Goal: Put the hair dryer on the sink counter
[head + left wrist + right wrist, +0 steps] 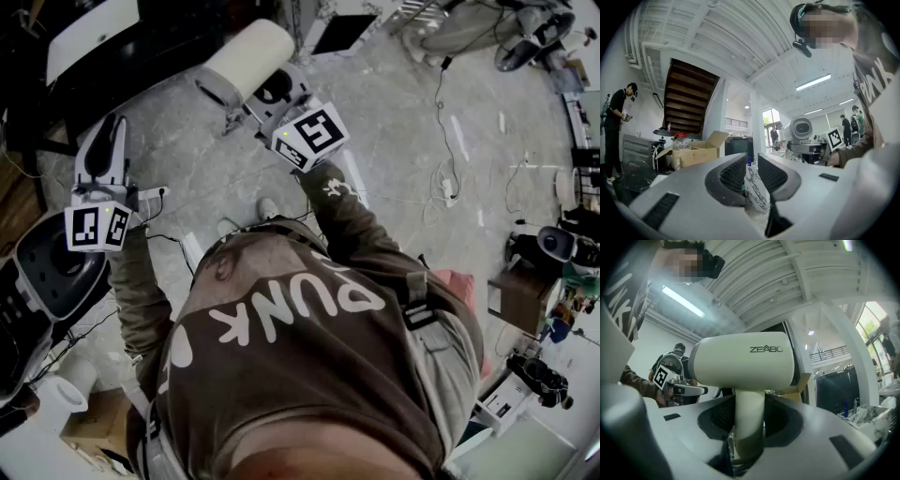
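Observation:
A cream hair dryer (743,364) stands upright between my right gripper's jaws, which are shut on its handle (749,420). In the head view the dryer's barrel (246,58) sticks out past the right gripper (274,94), held high over the floor. My left gripper (105,141) is out to the left with its jaws a narrow gap apart and nothing between them (752,176). Through that gap I see the marbled sink counter (754,192), still some way off. The counter (869,420) also shows at the right gripper view's right edge, with a blue bottle (844,408) on it.
Cables (442,178) trail across the grey marbled floor. A black-and-white machine (52,267) stands at the left and cardboard boxes (94,427) lie near it. An open cardboard box (696,152), a staircase (686,101) and several standing people (616,126) are ahead.

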Action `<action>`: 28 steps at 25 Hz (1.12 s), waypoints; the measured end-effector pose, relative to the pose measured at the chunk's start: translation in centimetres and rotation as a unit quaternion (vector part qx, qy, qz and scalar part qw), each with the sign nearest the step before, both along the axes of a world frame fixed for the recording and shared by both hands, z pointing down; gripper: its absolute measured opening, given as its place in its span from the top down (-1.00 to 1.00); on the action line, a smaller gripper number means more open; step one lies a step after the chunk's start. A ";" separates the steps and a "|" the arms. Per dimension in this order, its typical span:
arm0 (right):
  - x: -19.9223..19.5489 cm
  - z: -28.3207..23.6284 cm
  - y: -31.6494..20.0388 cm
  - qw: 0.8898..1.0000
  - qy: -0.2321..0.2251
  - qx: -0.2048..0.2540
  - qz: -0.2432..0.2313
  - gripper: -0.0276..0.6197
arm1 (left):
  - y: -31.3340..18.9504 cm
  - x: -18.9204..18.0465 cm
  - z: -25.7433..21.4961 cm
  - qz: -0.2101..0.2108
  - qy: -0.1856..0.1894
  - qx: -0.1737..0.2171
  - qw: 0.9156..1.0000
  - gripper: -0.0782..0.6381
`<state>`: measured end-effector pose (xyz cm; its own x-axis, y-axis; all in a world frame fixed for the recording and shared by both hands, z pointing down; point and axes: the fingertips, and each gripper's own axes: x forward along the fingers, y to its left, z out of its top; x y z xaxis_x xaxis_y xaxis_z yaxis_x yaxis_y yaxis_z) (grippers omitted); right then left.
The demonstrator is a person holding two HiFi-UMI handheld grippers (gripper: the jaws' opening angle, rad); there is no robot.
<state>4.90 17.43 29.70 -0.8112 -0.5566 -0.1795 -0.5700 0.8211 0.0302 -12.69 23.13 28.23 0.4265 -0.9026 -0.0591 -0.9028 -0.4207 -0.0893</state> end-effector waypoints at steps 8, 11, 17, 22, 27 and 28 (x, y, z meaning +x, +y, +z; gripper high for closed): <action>0.5 0.0 -1.3 1.000 0.001 -0.002 0.003 0.44 | -1.0 0.3 -0.3 -0.003 -0.006 0.000 1.000 0.57; 0.6 0.1 -1.5 1.000 -0.002 -0.004 -0.004 0.44 | -1.3 0.6 -0.1 -0.005 -0.011 0.000 1.000 0.57; 1.9 0.2 -2.7 1.000 -0.003 -0.004 -0.020 0.44 | -2.7 2.7 -0.1 -0.008 -0.018 0.001 1.000 0.57; 3.0 -0.2 -3.4 1.000 -0.006 -0.003 -0.030 0.44 | -3.4 4.6 -0.4 -0.016 -0.029 0.000 0.999 0.57; 4.4 0.1 -4.5 0.999 -0.011 -0.001 -0.040 0.44 | -4.2 4.9 -0.3 -0.039 -0.036 0.002 0.999 0.57; 4.7 0.2 -4.9 0.999 -0.013 -0.002 -0.039 0.44 | -4.6 5.1 -0.1 -0.042 -0.037 0.001 0.998 0.56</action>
